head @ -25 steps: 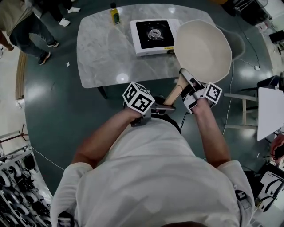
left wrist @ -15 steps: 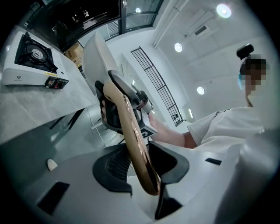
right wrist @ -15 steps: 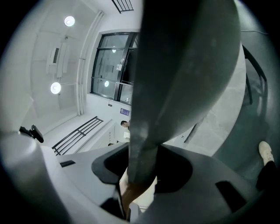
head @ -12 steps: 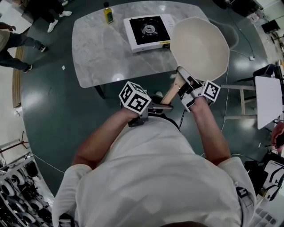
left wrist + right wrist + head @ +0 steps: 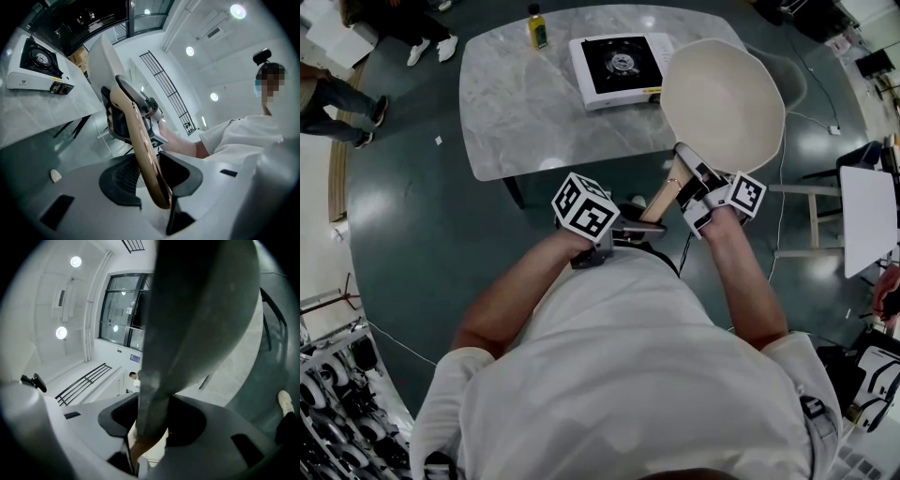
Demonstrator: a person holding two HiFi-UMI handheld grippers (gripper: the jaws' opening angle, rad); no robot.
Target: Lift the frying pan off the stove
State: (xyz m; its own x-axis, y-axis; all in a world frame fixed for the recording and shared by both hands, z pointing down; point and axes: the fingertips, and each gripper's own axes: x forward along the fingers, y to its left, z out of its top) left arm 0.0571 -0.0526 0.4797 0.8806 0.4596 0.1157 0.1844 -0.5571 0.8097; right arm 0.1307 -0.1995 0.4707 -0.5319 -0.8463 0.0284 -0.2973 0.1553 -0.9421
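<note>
The cream frying pan (image 5: pixel 722 98) hangs in the air beside the right end of the marble table (image 5: pixel 534 112), clear of the portable gas stove (image 5: pixel 619 66). Both grippers hold its wooden handle (image 5: pixel 661 197). My left gripper (image 5: pixel 642 225) is shut on the handle's near end, and the left gripper view shows the handle (image 5: pixel 140 140) running up between its pads. My right gripper (image 5: pixel 689 183) is shut on the handle further up, close to the bowl. In the right gripper view the pan's grey underside (image 5: pixel 201 310) fills the middle, and the handle (image 5: pixel 140 446) sits between the jaws.
A yellow bottle (image 5: pixel 536 28) stands at the table's far edge, left of the stove. A light chair frame (image 5: pixel 811 216) and a white tabletop (image 5: pixel 872 225) are at the right. People's legs (image 5: pixel 337 84) are at the upper left. Equipment racks crowd the lower left corner.
Both grips on the handle are unchanged and the pan has hardly shifted against the stove. The people at the upper left have stepped about.
</note>
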